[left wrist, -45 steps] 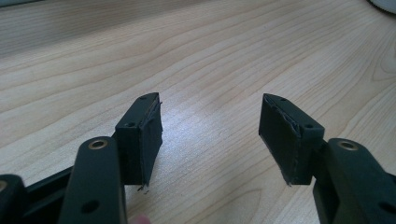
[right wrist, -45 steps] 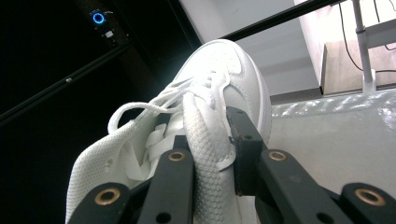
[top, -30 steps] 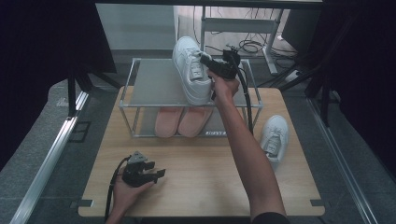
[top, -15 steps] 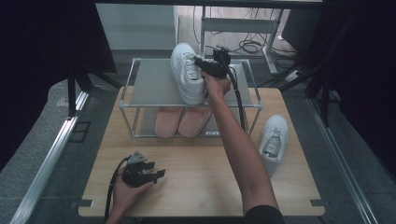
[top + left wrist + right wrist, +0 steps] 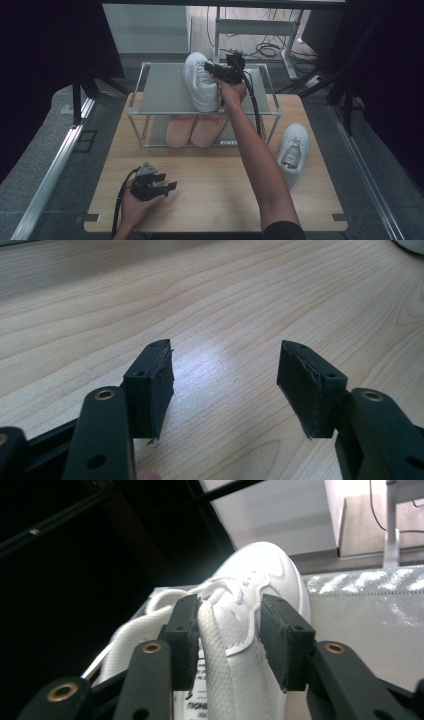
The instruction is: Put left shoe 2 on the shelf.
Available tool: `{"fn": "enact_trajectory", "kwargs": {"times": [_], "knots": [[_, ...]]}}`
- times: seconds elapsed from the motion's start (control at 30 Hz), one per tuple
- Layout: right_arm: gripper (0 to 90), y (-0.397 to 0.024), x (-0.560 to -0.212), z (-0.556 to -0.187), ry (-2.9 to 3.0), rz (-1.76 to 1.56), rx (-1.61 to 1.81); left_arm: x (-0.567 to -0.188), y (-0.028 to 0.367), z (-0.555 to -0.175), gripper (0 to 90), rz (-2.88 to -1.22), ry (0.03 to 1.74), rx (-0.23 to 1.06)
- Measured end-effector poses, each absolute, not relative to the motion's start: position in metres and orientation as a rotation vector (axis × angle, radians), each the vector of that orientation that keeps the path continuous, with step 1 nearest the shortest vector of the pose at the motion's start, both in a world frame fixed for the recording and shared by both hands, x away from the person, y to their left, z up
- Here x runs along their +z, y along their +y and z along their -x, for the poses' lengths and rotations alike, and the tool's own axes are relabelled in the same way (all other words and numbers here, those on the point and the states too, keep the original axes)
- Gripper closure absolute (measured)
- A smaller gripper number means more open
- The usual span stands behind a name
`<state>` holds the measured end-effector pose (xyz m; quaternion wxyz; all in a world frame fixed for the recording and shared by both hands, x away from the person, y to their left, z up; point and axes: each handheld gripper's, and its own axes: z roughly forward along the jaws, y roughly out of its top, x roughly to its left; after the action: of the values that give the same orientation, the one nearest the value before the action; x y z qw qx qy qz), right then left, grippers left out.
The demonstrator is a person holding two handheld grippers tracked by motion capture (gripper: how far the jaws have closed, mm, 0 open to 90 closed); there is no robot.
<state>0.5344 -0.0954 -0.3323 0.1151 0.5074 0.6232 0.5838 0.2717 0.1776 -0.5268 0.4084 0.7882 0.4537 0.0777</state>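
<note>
Behind right gripper (image 5: 212, 70), sneaker (image 5: 199, 82) partly hidden.

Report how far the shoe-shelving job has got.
Done: one white sneaker sits on the rack's top shelf. In hand: the right gripper has just been opening, the sneaker's collar between its jaws. Left: the other white sneaker lies on the table; the left gripper rests open, empty.
</note>
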Motion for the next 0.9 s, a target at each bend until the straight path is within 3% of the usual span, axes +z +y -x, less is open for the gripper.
{"fn": "enact_trajectory", "kwargs": {"times": [0.3,0.43,0.57,0.9], "knots": [[61.2,-0.121,-0.325,-0.502,1.807,-1.400,1.773,-0.528,0.174,-0.272,40.0,-1.997,1.144,0.198],[66.9,-0.136,-0.328,-0.487,1.808,-1.386,1.789,-0.527,0.173,-0.271,40.0,-1.994,1.149,0.201],[78.7,-0.153,-0.336,-0.471,1.818,-1.378,1.798,-0.526,0.176,-0.271,40.0,-1.995,1.154,0.207],[87.6,-0.171,-0.355,-0.450,1.863,-1.347,1.785,-0.526,0.175,-0.270,40.0,-1.990,1.159,0.206]]}}
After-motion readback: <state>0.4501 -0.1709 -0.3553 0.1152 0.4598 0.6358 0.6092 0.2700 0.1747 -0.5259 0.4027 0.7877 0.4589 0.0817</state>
